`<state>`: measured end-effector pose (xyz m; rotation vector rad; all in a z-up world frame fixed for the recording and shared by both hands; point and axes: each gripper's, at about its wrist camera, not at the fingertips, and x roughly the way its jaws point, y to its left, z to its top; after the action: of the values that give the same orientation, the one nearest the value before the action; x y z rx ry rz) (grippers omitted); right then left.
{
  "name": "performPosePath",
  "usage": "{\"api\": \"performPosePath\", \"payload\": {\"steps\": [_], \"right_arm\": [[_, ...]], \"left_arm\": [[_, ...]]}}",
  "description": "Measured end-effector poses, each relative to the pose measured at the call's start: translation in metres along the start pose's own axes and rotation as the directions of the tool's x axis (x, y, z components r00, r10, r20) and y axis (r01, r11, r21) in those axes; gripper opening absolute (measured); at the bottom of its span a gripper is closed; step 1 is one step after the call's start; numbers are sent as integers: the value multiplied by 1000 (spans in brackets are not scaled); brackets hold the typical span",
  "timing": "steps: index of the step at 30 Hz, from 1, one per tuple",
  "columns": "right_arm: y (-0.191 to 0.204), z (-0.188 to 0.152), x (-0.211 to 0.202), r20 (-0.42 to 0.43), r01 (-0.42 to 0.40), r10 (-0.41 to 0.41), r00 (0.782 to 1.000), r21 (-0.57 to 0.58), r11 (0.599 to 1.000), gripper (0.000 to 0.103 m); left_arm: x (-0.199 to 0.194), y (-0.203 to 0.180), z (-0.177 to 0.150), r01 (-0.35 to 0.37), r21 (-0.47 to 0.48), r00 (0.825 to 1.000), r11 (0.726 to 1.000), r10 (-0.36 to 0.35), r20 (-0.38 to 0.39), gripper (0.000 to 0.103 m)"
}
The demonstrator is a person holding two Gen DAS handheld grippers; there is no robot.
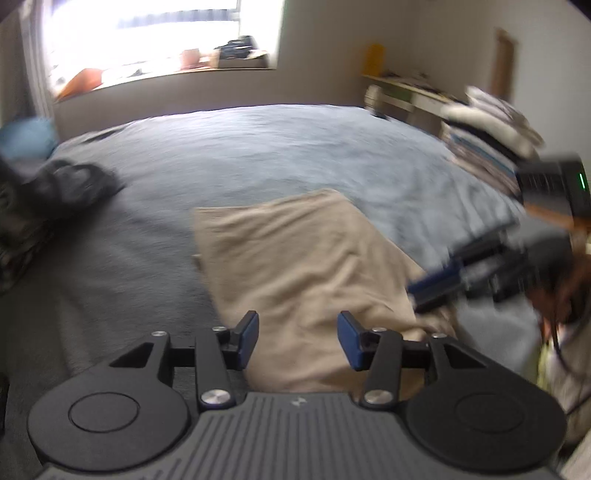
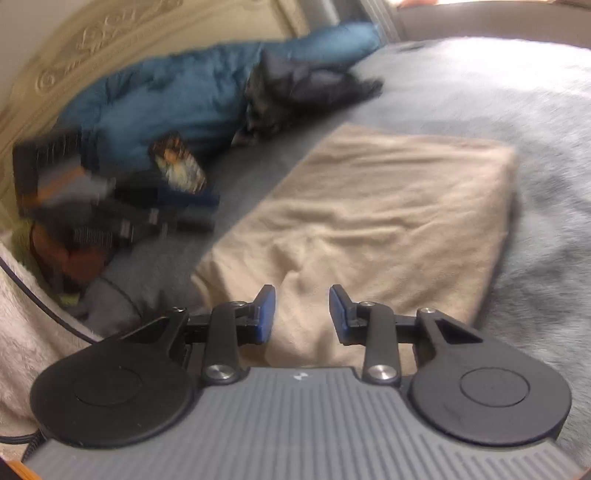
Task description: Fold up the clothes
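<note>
A beige garment point(image 1: 303, 266) lies folded into a rough rectangle on the grey-blue bed cover point(image 1: 258, 147). My left gripper point(image 1: 297, 339) hovers open over its near edge, nothing between the blue pads. In the right wrist view the same beige garment point(image 2: 376, 210) fills the middle, and my right gripper point(image 2: 302, 314) stands open above its near end, holding nothing. The right gripper point(image 1: 439, 286) also shows, blurred, at the garment's right edge in the left wrist view. The left gripper point(image 2: 177, 210) appears blurred beside the garment's left side in the right wrist view.
A dark crumpled garment point(image 1: 66, 188) lies at the bed's left side, next to a blue padded jacket point(image 2: 177, 92) by the carved headboard point(image 2: 74, 55). A stack of folded clothes point(image 1: 487, 129) sits at the bed's far right, near a desk point(image 1: 402, 92). A window point(image 1: 159, 33) is behind.
</note>
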<state>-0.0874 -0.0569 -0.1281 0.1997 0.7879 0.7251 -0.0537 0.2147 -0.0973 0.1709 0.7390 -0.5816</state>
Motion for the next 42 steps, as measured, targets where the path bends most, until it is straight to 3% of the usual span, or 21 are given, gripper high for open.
{"api": "performPosePath", "payload": {"steps": [4, 9, 11, 13, 15, 18, 23, 33, 36, 38, 42], "right_arm": [[1, 0, -13, 22, 63, -63, 998, -20, 998, 33], [11, -3, -20, 34, 57, -56, 998, -35, 998, 33], [13, -3, -18, 28, 41, -40, 999, -37, 998, 32], [14, -2, -13, 24, 32, -31, 999, -35, 999, 31], [12, -1, -8, 25, 32, -31, 999, -18, 999, 31], [3, 0, 1, 18, 43, -43, 999, 34, 998, 25], [-16, -6, 15, -24, 117, -115, 993, 101, 988, 15], [-28, -10, 16, -23, 136, -134, 991, 133, 982, 12], [-24, -8, 6, 10, 79, -80, 997, 110, 991, 15], [-19, -6, -3, 31, 1, -3, 1000, 82, 997, 16], [-2, -4, -5, 2, -17, 17, 1000, -24, 1000, 16]], "left_arm": [[10, -28, -8, 39, 166, 999, 985, -36, -21, 54], [21, -64, -26, 25, 359, 999, 933, -15, -30, 53], [24, -70, -30, 18, 391, 1000, 920, -8, -27, 44], [27, -74, -32, 10, 393, 1000, 919, -3, -17, 37], [29, -77, -33, 3, 390, 1000, 921, -1, -5, 16], [27, -78, -33, 10, 386, 1000, 923, -16, 14, 3], [17, -64, -33, 73, 340, 997, 938, -81, 11, 1], [16, -48, -46, 151, 356, 988, 922, -131, -79, 1], [11, -46, -46, 139, 341, 990, 930, -120, -78, 1], [10, -44, -45, 130, 326, 991, 936, -108, -83, 1], [4, -35, -40, 131, 273, 990, 953, -109, -95, 9]]}}
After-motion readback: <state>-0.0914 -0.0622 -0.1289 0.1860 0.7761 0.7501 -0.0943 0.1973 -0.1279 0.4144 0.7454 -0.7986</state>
